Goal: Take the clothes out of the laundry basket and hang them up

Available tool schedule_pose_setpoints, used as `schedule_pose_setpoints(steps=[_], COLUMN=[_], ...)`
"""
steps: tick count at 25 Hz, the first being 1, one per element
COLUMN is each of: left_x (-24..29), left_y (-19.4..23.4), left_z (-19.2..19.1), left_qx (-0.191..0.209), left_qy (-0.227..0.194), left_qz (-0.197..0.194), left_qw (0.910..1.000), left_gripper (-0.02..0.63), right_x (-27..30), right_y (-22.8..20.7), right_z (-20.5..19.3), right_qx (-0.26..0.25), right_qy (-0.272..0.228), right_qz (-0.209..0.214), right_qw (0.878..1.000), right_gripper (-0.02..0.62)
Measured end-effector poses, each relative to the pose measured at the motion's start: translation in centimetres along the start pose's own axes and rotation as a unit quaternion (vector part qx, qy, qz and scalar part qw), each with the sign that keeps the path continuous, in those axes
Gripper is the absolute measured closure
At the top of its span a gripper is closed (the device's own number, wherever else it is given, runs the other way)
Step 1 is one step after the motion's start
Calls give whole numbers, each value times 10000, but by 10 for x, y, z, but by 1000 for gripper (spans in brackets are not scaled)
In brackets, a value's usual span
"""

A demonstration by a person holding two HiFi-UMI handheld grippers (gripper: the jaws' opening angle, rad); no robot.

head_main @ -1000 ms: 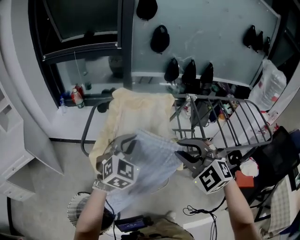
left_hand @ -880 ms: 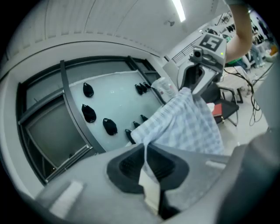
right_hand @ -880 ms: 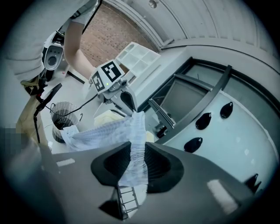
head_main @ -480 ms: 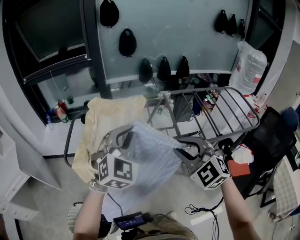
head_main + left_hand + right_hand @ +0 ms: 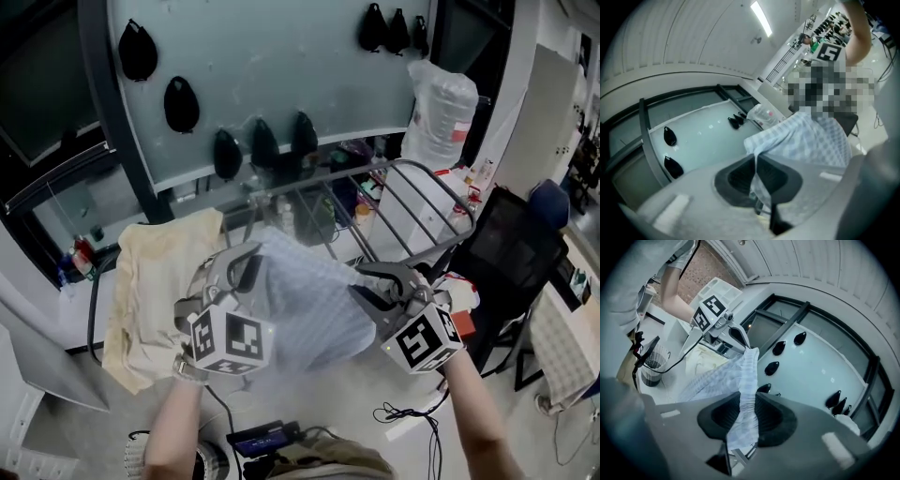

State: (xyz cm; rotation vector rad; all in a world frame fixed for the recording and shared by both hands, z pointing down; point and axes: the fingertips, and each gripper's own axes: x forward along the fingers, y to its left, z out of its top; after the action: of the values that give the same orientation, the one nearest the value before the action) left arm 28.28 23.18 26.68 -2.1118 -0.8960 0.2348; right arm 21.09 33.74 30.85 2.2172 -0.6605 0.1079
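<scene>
We hold the pale blue checked cloth garment (image 5: 309, 309) stretched between left gripper (image 5: 247, 261) and right gripper (image 5: 367, 291), both fingers (image 5: 717, 416) pinching its edges.

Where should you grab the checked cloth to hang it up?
Grip the checked cloth by its top edge, near both ends, coming from either side, as the left gripper and right gripper do: it hangs spread between them, ready for the rack.

We have carried the pale blue checked cloth garment (image 5: 309, 305), stretched between the left gripper (image 5: 247, 264) and the right gripper (image 5: 362, 282), sideways off the cream-yellow towel (image 5: 155, 272) and slightly higher. It now hangs before the bare rods of the grey wire drying rack (image 5: 412, 202).
</scene>
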Motion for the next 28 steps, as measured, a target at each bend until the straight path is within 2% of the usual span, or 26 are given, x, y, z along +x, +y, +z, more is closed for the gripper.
schedule_pose_setpoints(steps=[8, 13, 20, 28], left_x=[74, 113, 170, 244], left_y=[-36, -44, -33, -4], left_z=[63, 86, 92, 72], left_qx=[160, 308, 384, 241], left_qy=[-345, -518, -615, -574], left_qz=[-232, -366, -430, -589], left_qw=[9990, 9975, 9964, 9963], left_gripper=[597, 597, 597, 597], right_x=[-47, -55, -37, 21], right_y=[-65, -106, -170, -231], right_z=[-67, -98, -126, -154], right_qx=[-166, -259, -380, -492], right_qy=[440, 731, 919, 1091], right_qz=[-611, -907, -1274, -1346], right_qw=[9970, 9929, 9868, 9836], right_gripper=[499, 499, 499, 499])
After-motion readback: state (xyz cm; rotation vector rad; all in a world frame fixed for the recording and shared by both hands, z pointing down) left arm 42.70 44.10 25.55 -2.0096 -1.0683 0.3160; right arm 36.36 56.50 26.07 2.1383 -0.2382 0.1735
